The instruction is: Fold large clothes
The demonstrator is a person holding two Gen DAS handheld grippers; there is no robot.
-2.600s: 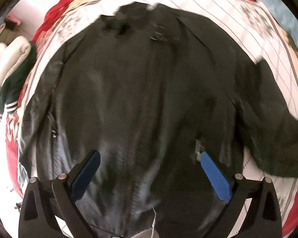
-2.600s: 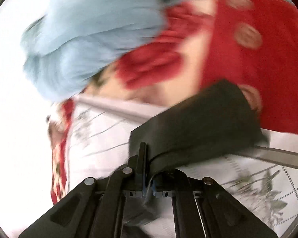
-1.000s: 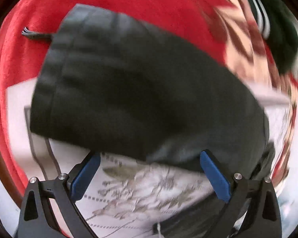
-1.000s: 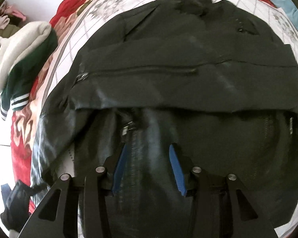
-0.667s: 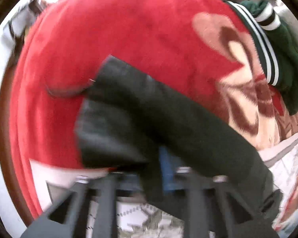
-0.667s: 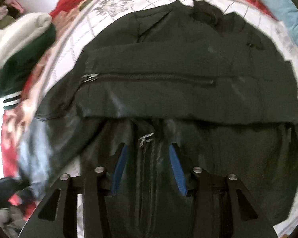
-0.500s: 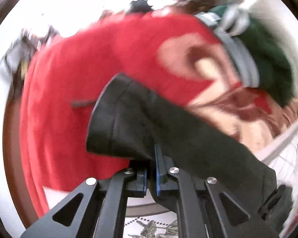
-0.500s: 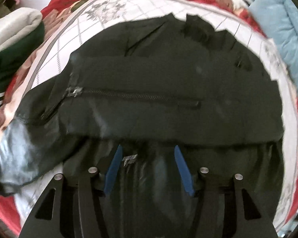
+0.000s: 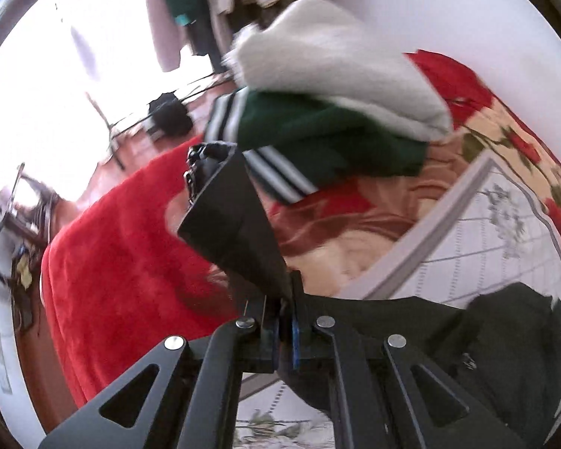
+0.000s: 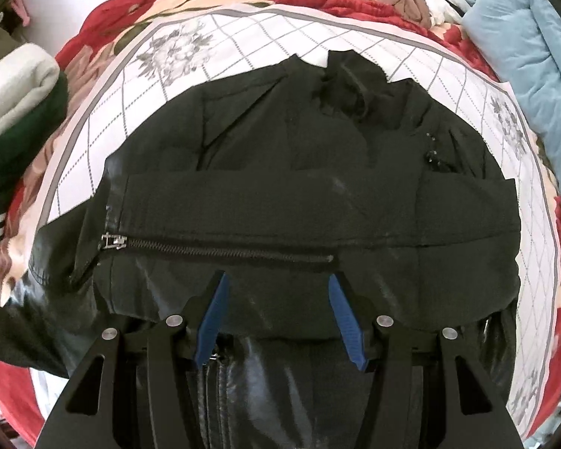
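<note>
- My left gripper (image 9: pixel 284 318) is pinched on the cuff end of the black leather jacket's sleeve (image 9: pixel 232 224), raised at frame centre; a thin bite could slip.
- My right gripper (image 10: pixel 278 321) hangs spread, holding nothing, over the black leather jacket (image 10: pixel 299 205) lying mid-frame on the white quilted bedspread (image 10: pixel 149 60).
- Swinging wide, I risk snagging the green-and-white folded garment (image 9: pixel 329 104), upper centre.

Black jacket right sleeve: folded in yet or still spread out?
Folded in. The right sleeve lies across the black jacket chest, zipper running sideways.
</note>
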